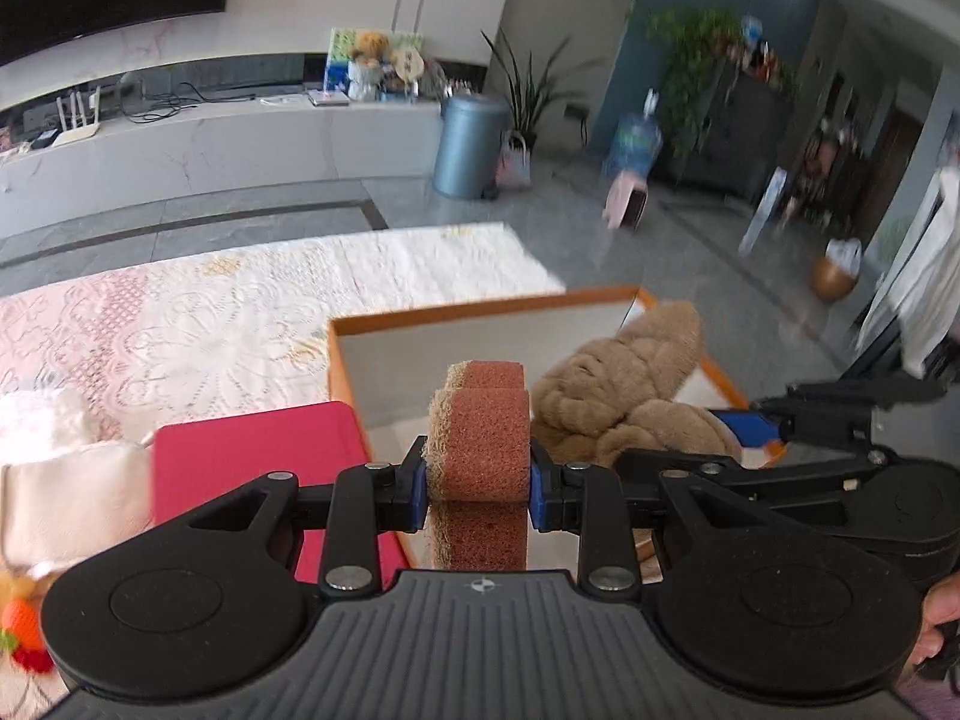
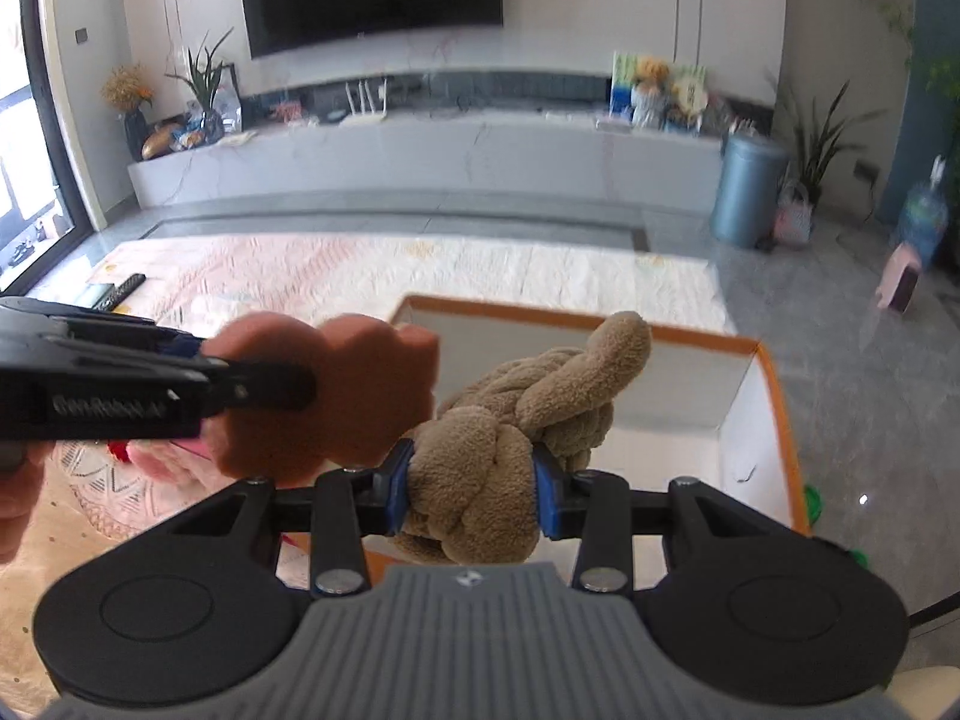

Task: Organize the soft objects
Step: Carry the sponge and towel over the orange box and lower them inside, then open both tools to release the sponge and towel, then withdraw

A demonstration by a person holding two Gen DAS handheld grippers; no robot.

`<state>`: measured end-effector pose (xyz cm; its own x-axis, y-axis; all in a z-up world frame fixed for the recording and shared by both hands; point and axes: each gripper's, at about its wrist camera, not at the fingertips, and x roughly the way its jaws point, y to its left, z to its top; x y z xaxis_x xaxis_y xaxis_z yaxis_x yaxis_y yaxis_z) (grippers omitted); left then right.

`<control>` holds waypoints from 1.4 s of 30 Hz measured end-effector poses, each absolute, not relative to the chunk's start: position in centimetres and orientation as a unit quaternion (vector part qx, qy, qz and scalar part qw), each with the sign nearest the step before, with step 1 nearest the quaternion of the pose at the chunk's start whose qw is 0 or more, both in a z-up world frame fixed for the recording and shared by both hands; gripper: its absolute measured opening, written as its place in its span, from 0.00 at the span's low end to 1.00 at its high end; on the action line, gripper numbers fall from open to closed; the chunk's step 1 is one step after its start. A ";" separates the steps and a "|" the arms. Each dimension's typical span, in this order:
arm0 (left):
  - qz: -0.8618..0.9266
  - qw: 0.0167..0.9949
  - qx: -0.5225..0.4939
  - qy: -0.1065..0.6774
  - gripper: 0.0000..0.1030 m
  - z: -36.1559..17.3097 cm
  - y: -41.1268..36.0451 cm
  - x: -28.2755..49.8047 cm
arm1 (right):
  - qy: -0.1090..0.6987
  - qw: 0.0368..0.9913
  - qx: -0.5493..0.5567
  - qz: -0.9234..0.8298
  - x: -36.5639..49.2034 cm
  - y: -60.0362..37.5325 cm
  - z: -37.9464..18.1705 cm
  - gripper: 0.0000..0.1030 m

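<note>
We see our left gripper point(image 1: 478, 491) pinching a coarse reddish sponge point(image 1: 480, 444) and our right gripper point(image 2: 472, 491) squeezing a fuzzy tan knotted plush point(image 2: 480, 468), both above the orange-rimmed box point(image 2: 774, 396).

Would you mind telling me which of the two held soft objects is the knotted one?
The tan plush knot in the right hand-held gripper; the left hand-held gripper holds a flat reddish sponge.
</note>
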<state>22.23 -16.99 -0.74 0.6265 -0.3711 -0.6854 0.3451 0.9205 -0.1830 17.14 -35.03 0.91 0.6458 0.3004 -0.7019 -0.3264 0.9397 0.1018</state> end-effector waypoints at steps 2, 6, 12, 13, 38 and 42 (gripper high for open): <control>-0.190 0.900 0.008 0.392 0.33 -1.7 -18.2 22.9 | 0.399 0.899 -0.021 0.179 18.9 -35.2 -0.5 0.38; -0.182 0.893 0.058 0.408 0.33 -3.3 -20.1 23.2 | 0.445 0.873 -0.002 0.199 22.2 -35.7 -3.6 0.38; -0.186 0.870 0.083 0.449 0.33 -5.0 -21.0 24.8 | 0.493 0.840 0.006 0.226 24.2 -35.6 -6.8 0.39; -0.187 0.864 0.082 0.460 0.33 -5.1 -21.1 24.9 | 0.501 0.834 0.011 0.230 24.6 -35.8 -7.3 0.39; -0.223 0.843 0.040 0.489 0.30 -2.4 -18.8 22.9 | 0.553 0.805 0.031 0.214 24.7 -35.0 -7.3 0.21; -0.214 0.850 0.036 0.481 0.30 -1.7 -18.3 22.6 | 0.563 0.800 0.041 0.205 24.7 -34.5 -8.6 0.21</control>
